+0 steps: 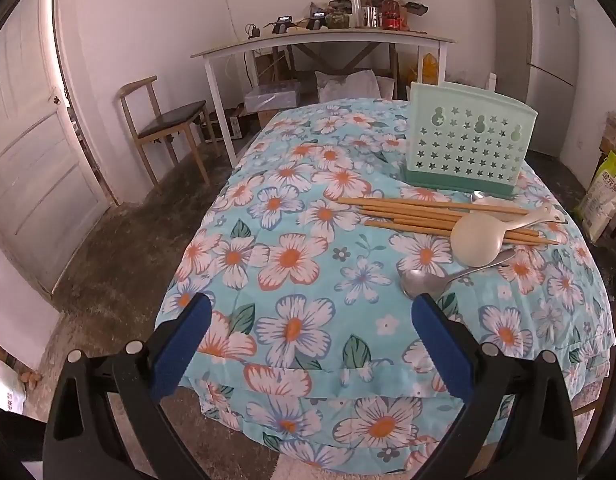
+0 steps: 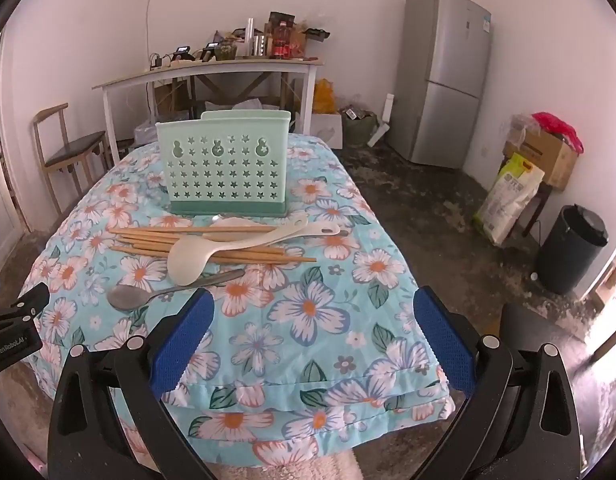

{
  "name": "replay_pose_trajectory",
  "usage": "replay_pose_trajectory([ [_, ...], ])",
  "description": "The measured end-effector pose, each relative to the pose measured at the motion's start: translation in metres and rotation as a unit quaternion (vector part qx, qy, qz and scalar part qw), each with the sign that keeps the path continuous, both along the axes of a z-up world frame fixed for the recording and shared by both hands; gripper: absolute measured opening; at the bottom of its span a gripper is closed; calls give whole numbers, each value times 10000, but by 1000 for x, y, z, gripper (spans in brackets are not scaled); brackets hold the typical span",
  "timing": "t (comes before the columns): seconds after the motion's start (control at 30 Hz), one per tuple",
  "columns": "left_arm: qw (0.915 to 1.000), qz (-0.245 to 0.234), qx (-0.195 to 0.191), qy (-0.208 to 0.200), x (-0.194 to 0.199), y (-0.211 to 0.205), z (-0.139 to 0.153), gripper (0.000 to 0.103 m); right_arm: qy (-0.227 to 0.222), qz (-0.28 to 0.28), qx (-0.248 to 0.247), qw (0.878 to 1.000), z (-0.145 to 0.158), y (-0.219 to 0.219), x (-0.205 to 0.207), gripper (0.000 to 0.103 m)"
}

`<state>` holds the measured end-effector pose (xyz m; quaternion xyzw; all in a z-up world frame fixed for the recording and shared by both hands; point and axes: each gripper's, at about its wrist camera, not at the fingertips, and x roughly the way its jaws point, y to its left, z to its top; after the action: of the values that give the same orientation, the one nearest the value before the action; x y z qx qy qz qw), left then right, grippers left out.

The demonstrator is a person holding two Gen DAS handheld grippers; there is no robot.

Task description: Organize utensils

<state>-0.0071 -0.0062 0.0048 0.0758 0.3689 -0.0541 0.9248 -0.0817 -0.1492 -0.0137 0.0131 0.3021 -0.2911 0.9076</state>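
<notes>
holder [image 2: 227,168]: mint green | tablecloth [image 2: 308,308]: blue floral | chopsticks [image 2: 148,240]: tan

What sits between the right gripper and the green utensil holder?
In the right wrist view, between the right gripper and utensil holder: metal spoon, white ladle lying across the chopsticks.

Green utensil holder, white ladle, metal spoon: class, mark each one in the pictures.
Green utensil holder [image 2: 224,168]: right wrist view, its perforated front wall.
White ladle [image 2: 187,261]: right wrist view, its bowl.
Metal spoon [image 1: 422,282]: left wrist view, its bowl.
</notes>
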Motion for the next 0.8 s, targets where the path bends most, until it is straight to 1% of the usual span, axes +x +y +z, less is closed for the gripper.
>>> replay_pose_trajectory([
  [0.33, 10000, -41, 4, -26, -1, -2, 1, 98, -38, 8, 4, 10000, 6, -1, -3, 96],
  [0.8, 10000, -58, 17, -1, -1, -5, -1, 99, -59, 11, 10, 10000, 4, -1, -2, 96],
])
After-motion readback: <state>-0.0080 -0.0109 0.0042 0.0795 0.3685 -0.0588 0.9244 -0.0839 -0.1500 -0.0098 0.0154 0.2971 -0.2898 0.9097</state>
